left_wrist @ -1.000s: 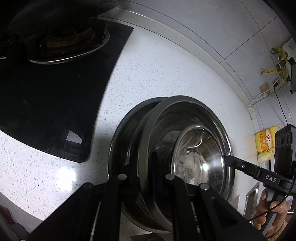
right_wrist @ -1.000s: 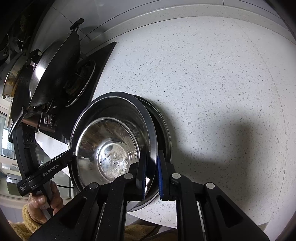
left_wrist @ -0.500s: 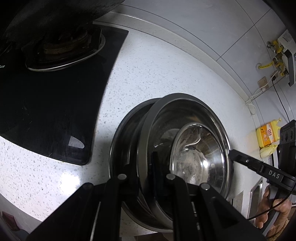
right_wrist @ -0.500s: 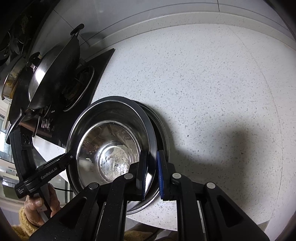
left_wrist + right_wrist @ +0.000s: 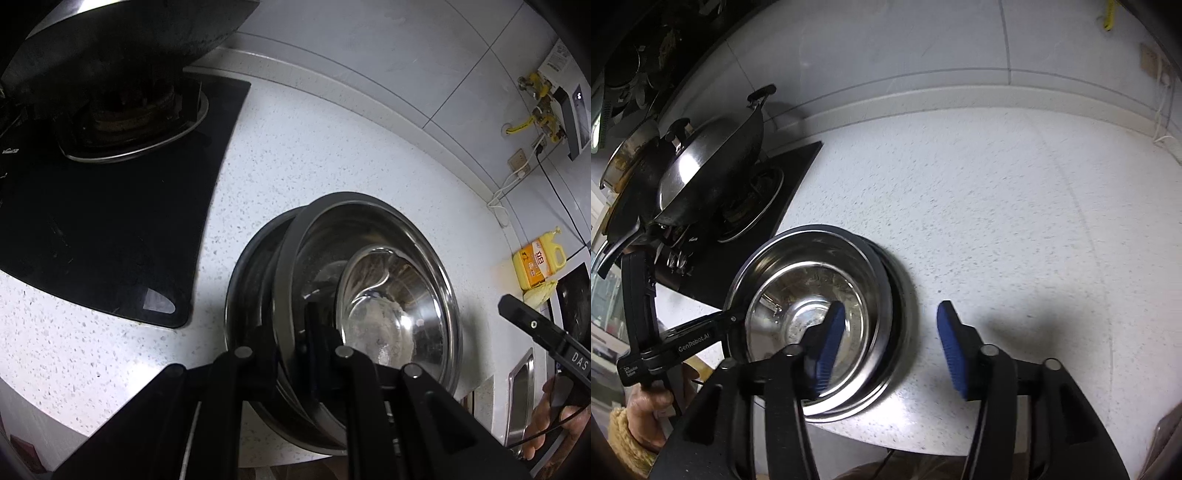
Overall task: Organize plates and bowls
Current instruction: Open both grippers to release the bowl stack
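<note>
Item: steel bowl, nested in a darker bowl on the desk. My right gripper: jaws just opened, released, bowl rim between them untouched. My left gripper: jaws clenched on the steel bowl's rim. Nesting appears done.

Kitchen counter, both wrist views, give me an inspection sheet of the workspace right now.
Surface: white speckled counter, black stove top at one end.
Job's things: steel bowl nested in a darker bowl.
Clutter: lidded wok on a burner; yellow bottle.
Grippers: left gripper clamps the steel bowl's rim; right gripper, jaws just opened, holds nothing.
Cables: white cord from a wall socket.
Surroundings: tiled wall, sink edge.
</note>
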